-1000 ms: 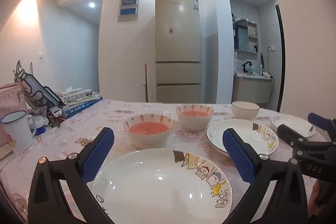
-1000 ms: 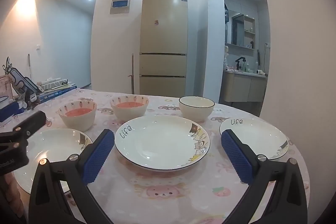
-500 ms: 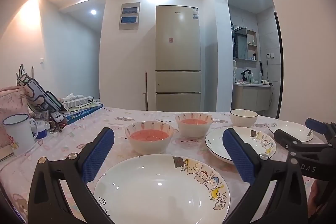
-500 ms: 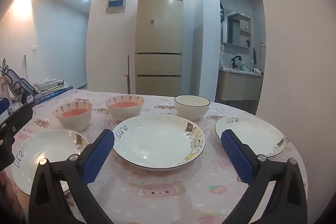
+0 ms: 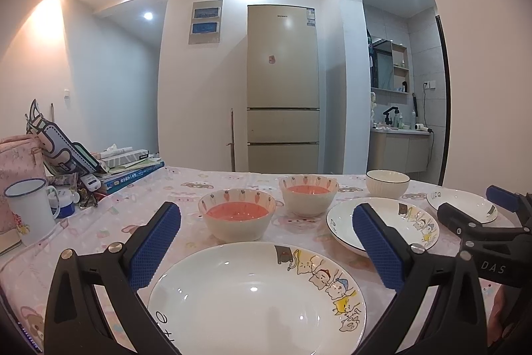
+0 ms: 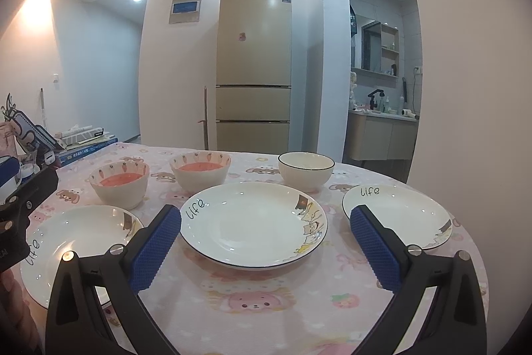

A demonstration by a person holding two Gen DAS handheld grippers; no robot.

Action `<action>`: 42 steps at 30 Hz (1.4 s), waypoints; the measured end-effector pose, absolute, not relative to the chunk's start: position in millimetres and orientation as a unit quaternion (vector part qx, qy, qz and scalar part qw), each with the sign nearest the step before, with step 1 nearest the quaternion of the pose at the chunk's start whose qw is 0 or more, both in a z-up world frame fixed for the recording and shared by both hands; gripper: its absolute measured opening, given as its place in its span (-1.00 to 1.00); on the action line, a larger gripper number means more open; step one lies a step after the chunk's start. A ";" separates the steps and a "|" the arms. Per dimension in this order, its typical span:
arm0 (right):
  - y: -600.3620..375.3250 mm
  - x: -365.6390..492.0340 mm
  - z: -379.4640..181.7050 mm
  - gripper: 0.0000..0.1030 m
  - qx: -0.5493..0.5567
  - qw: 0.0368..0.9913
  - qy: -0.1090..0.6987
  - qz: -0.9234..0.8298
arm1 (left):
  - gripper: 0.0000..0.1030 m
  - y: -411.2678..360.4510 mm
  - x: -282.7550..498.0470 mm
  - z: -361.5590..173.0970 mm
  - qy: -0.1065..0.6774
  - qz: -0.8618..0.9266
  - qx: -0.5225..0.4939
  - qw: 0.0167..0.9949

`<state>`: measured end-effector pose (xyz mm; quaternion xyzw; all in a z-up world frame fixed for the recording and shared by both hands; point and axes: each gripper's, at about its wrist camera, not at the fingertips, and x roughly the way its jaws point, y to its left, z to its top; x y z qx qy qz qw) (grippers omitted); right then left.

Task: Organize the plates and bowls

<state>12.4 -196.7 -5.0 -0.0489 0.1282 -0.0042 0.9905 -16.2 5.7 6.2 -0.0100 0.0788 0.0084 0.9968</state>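
Three white cartoon plates lie on the pink tablecloth: left plate (image 5: 256, 295) (image 6: 79, 242), middle plate (image 6: 252, 223) (image 5: 382, 227), right plate (image 6: 399, 215) (image 5: 462, 205). Behind them stand two carrot-print bowls with orange-red insides (image 5: 236, 218) (image 5: 308, 193) and a plain white bowl (image 6: 306, 170) (image 5: 387, 183). My left gripper (image 5: 266, 238) is open and empty, above the left plate's far rim. My right gripper (image 6: 265, 238) is open and empty, hovering over the middle plate's near part.
At the table's left edge stand a white enamel mug (image 5: 30, 213), a pink bag (image 5: 16, 158), and stacked books (image 5: 129, 172). A fridge (image 5: 282, 88) stands behind the table. The table's right edge curves past the right plate.
Both grippers have tilted slightly upward and shifted little; the plates and bowls sit lower in both views. Nothing was gripped or moved.
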 end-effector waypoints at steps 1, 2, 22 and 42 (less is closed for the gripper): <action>-196.9 13.2 -5.1 1.00 -0.049 0.990 0.129 -0.005 | 1.00 6.0 -16.5 6.1 0.078 0.010 -0.010 0.997; -197.7 13.7 -5.3 1.00 -0.048 0.990 0.130 -0.004 | 1.00 6.6 -17.1 6.4 0.077 0.013 -0.011 0.997; -195.4 15.0 -7.4 1.00 -0.042 0.990 0.133 0.005 | 1.00 7.8 -17.1 5.5 0.081 0.019 -0.012 0.996; -195.5 15.4 -7.0 1.00 -0.042 0.990 0.132 0.006 | 1.00 6.6 -16.3 6.9 0.087 0.016 -0.012 0.996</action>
